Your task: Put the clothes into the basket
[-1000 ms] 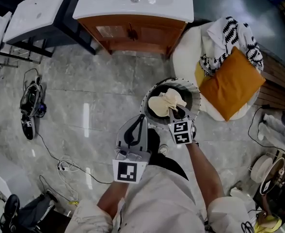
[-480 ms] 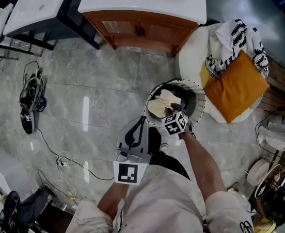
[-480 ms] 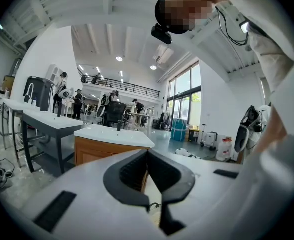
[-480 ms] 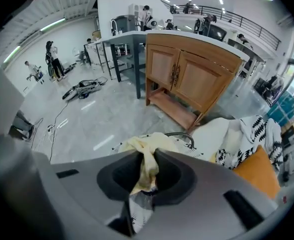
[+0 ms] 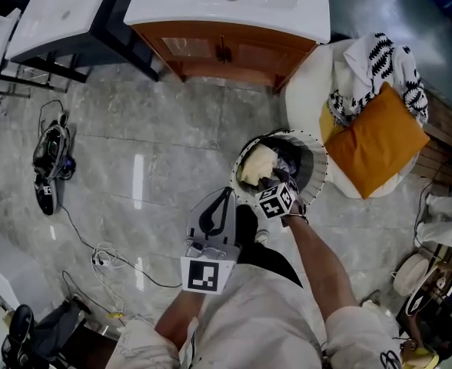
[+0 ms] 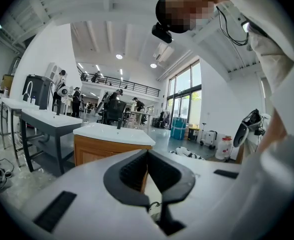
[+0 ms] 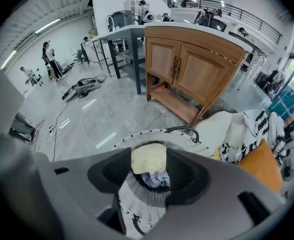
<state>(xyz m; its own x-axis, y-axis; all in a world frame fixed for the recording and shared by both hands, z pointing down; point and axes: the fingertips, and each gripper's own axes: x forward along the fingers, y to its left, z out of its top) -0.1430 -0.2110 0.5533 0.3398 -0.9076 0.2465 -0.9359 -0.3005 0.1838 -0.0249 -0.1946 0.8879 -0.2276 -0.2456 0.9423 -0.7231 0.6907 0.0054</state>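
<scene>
Well, on my screen one round basket (image 5: 318, 156), white with a dotted rim and dark inside, sits right of centre in the head view. Two garments lie in it: a crumpled cream piece (image 5: 257, 164) on its left side and a dark bluish piece (image 5: 290, 160) beside that. My right gripper (image 5: 274, 184) points down over the basket; its jaws have just been opening and stand wide, gripping nothing. My left gripper (image 5: 227, 193), at lower centre, has its jaws pressed together, empty.
</scene>
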